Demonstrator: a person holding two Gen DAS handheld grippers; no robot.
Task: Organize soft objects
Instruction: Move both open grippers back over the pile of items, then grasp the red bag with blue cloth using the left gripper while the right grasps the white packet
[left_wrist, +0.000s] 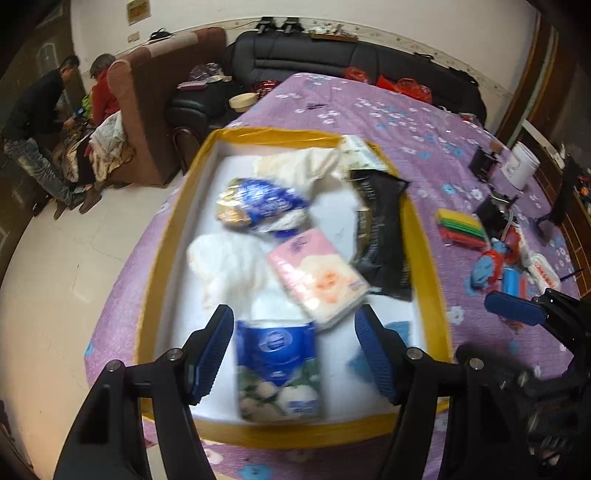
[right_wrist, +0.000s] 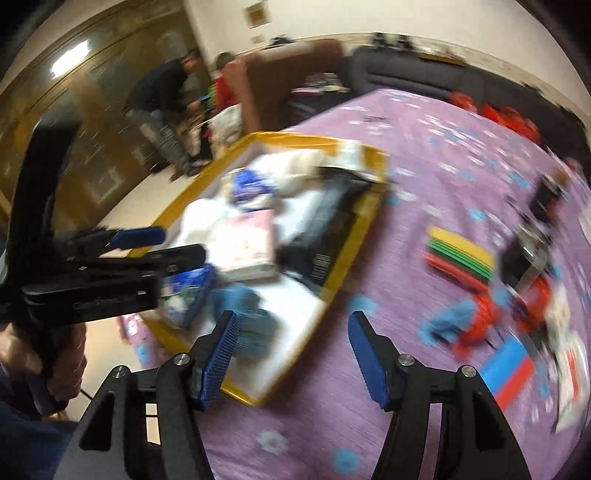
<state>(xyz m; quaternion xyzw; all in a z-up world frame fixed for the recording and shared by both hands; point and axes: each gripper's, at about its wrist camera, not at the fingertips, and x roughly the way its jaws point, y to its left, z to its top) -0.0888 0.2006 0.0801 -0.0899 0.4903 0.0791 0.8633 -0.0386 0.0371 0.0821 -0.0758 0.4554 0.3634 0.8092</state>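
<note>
The left gripper (left_wrist: 294, 354) is hovering over the near end of the yellow-rimmed tray (left_wrist: 173, 218) with its jaws standing wide apart; a blue-and-white tissue pack (left_wrist: 277, 371) is lying between them on the tray's white floor, and the blur makes contact impossible to judge. The right gripper (right_wrist: 291, 354) is also hanging with its jaws wide apart, holding nothing, above the purple bedspread (right_wrist: 424, 177) just beside the tray's near right corner. Inside the tray are lying a pink tissue pack (left_wrist: 317, 277), a black pouch (left_wrist: 380, 229) against the right rim, a blue-patterned bag (left_wrist: 258, 205) and white cloths (left_wrist: 225, 262). Only the right wrist view is showing a blue cloth (right_wrist: 245, 317) in the tray's near end. Toward the bed's right edge, a stack of coloured sponges (left_wrist: 461, 223) is sitting well apart from the tray.
</note>
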